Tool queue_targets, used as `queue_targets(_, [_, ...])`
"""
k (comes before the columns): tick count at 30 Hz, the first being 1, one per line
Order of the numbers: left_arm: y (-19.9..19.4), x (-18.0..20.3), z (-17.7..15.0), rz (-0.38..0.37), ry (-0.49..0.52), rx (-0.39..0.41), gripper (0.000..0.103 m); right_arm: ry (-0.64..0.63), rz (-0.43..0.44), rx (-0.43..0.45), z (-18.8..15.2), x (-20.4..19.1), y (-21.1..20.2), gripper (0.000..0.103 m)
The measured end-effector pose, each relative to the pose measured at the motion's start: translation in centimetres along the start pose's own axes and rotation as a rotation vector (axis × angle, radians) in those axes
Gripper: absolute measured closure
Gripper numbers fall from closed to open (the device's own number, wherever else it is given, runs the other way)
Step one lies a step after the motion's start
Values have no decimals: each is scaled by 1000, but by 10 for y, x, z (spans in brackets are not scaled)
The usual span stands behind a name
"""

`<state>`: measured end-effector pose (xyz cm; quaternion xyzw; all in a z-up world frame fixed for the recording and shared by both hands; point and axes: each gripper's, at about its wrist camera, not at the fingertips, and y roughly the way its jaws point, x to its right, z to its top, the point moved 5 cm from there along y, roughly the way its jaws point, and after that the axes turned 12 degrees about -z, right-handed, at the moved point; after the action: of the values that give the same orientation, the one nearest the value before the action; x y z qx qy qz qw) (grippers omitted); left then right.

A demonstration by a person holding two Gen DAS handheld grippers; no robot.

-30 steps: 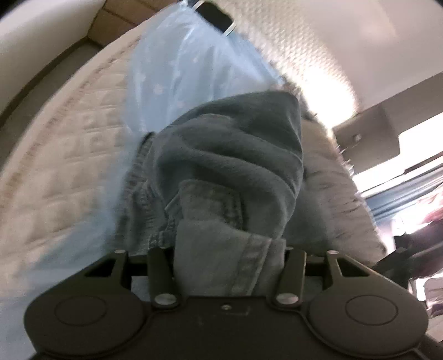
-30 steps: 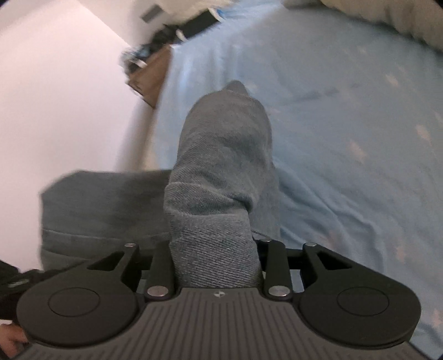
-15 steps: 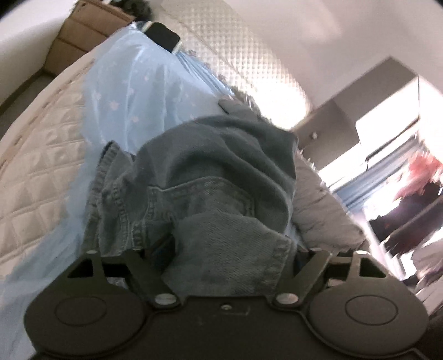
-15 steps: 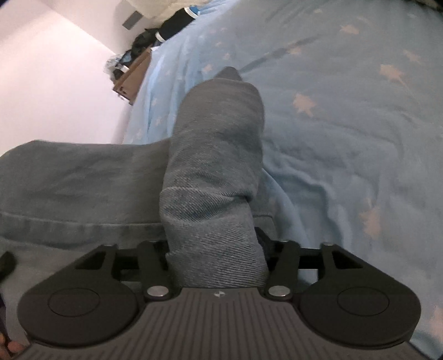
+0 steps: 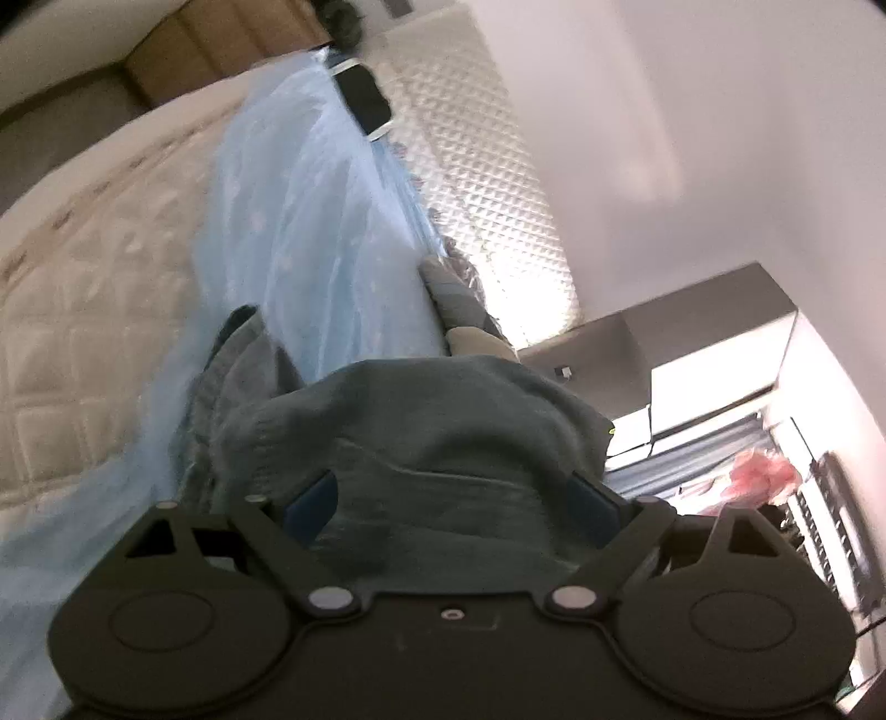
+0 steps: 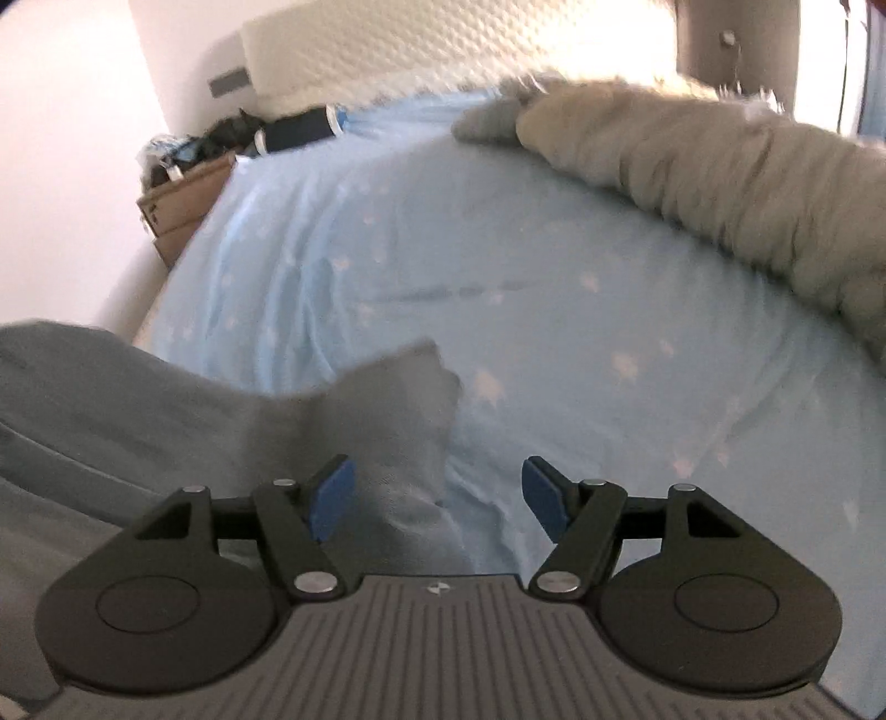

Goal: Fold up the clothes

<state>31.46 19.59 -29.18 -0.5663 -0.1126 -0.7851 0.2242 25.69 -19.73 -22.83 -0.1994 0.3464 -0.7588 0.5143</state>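
Grey-blue denim jeans (image 5: 443, 421) lie bunched on the light blue star-print sheet (image 5: 310, 221). My left gripper (image 5: 454, 501) sits low right behind the heap. Its jaws are opening, the blue pads stand wide apart, and the denim lies loose between them without being pinched. In the right wrist view the jeans (image 6: 138, 410) spread out to the left, and a blurred flap of the leg (image 6: 398, 387) sags in front of my right gripper (image 6: 438, 498). Its jaws are opening too. The cloth hangs near the left pad (image 6: 332, 498) and the right pad is bare.
A fluffy beige blanket (image 6: 692, 166) runs along the right side of the bed. At the head of the bed is a quilted headboard (image 6: 443, 44), with a dark roll (image 6: 299, 130) and a brown box (image 6: 177, 210) beside it. Bare quilted mattress (image 5: 83, 288) shows past the sheet's edge.
Both grippers were shut on folds of denim and have opened wide, letting the cloth go. The fold in the right gripper has slumped down to the left. The right view has tilted up.
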Motion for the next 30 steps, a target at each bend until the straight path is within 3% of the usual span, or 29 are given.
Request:
queue_targets(2, [6, -9, -5, -19, -32, 1, 14, 3, 103, -11, 3, -17, -4, 29])
queue_targets(8, [37, -19, -15, -104, -119, -11, 10, 54, 556, -187, -14, -84, -4, 15])
queue_targets(9, [45, -16, -18, -111, -124, -28, 10, 48, 576, -201, -16, -91, -3, 12])
queue_targets(13, [74, -2, -30, -112, -105, -100, 7, -11, 536, -207, -20, -98, 1, 0])
queue_targets(15, [87, 4, -36, -117, -97, -124, 4, -52, 518, -201, -25, -95, 0, 3])
queue_targets(16, [93, 6, -38, -112, -91, -136, 4, -67, 501, -191, -26, -89, 0, 6])
queue_targets(17, [100, 9, -40, -105, -87, -144, 3, -81, 481, -179, -26, -82, 0, 23])
queue_targets(19, [111, 13, -43, -88, -85, -154, 4, -38, 473, -182, -24, -60, 3, 41])
queue_targets(20, [117, 16, -44, -87, -85, -159, 4, -17, 464, -181, -23, -49, 2, 56])
queue_targets(21, [121, 22, -43, -99, -85, -162, 4, 4, 452, -178, -22, -39, -1, 62])
queue_targets(24, [135, 49, -39, -157, -59, -160, 5, 67, 436, -150, -13, 2, -6, 69])
queue_targets(30, [155, 107, -43, -196, 73, -170, 5, 217, 443, -61, 13, 102, -19, 70])
